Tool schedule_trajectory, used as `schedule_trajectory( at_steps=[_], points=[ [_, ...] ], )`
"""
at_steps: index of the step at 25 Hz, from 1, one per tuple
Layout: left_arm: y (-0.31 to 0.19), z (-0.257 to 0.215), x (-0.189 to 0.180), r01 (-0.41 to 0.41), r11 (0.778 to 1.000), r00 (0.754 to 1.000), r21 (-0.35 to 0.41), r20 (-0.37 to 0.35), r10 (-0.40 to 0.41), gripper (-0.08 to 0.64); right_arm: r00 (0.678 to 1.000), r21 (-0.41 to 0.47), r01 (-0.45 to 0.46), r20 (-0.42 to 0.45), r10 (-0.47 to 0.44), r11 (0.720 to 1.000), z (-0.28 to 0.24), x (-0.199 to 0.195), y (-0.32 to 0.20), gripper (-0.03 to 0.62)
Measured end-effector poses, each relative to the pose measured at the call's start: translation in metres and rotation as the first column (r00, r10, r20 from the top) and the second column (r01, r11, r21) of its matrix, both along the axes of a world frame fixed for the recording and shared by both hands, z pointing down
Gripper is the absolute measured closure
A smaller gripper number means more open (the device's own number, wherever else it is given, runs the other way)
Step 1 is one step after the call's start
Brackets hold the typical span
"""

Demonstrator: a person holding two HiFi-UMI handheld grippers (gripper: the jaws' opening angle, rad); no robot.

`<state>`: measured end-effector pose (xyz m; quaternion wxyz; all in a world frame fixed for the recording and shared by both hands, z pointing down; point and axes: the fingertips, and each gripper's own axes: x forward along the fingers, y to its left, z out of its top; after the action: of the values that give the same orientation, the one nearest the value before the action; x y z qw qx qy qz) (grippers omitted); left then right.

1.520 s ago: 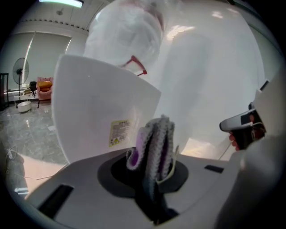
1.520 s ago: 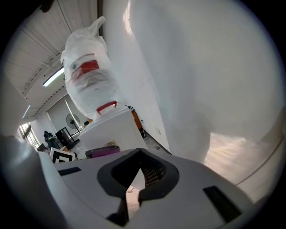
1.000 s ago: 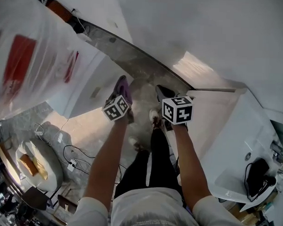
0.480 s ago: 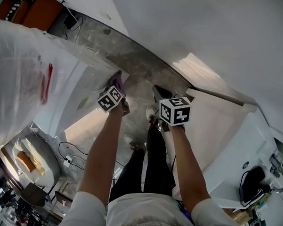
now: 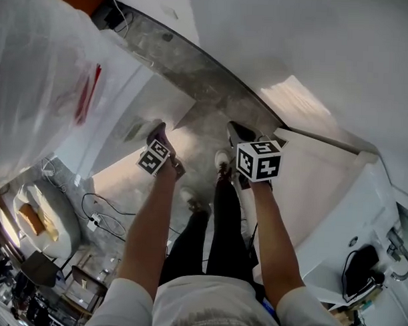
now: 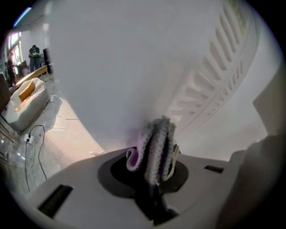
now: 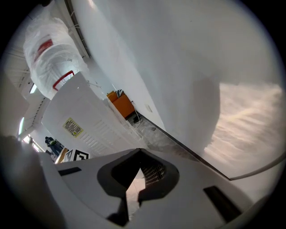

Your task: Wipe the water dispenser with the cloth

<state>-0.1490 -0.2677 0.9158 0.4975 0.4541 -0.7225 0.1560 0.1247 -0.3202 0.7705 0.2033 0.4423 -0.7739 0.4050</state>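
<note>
White plastic water dispenser (image 6: 134,67) with slatted vents stands straight ahead of the left gripper (image 6: 154,181). Its panel seems to touch the tip of the lilac knitted cloth (image 6: 154,147) — a folded wad that this gripper's 2 jaws pinch tight. The right gripper (image 7: 133,190) hangs beside the left one, clear of the dispenser — jaws drawn almost together with nothing between them, grey mottled floor (image 7: 165,138) beyond its tips.
</note>
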Motion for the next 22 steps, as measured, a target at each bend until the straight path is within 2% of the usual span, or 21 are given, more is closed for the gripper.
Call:
schedule_trajectory(
  at_steps=[4,8,13,15,17,19,22],
  points=[
    [0.041,-0.006,-0.041,0.029,0.999,0.999,-0.028,0.040,-0.028,0.495,0.999,0.004,0.044,-0.017,-0.044,0.999,-0.005,-0.026,0.024,0.581],
    [0.083,-0.025,-0.074,-0.002,0.998,0.997,-0.055,0.082,0.007,0.495,0.996,0.007,0.075,-0.041,-0.075,0.997,-0.018,-0.044,0.058,0.581],
    [0.120,-0.065,-0.108,0.006,1.000,0.999,-0.003,0.054,-0.006,0.495,0.984,0.059,0.168,-0.075,-0.164,0.984,-0.060,-0.071,0.093,0.581],
    [0.132,-0.095,-0.119,-0.062,0.998,0.996,0.032,0.070,0.059,0.495,0.976,0.085,0.200,-0.100,-0.191,0.976,-0.083,-0.080,0.109,0.581],
    [0.141,-0.123,-0.130,-0.154,0.986,0.981,0.070,0.126,0.144,0.495,0.968,0.112,0.231,-0.126,-0.217,0.966,-0.102,-0.089,0.124,0.581],
    [0.140,-0.151,-0.140,-0.219,0.967,0.965,0.134,0.174,0.194,0.495,0.949,0.156,0.291,-0.171,-0.264,0.944,-0.123,-0.100,0.127,0.581],
    [0.135,-0.206,-0.151,-0.279,0.931,0.950,0.234,0.209,0.232,0.495,0.921,0.235,0.364,-0.233,-0.312,0.901,-0.176,-0.120,0.124,0.581]
  ],
)
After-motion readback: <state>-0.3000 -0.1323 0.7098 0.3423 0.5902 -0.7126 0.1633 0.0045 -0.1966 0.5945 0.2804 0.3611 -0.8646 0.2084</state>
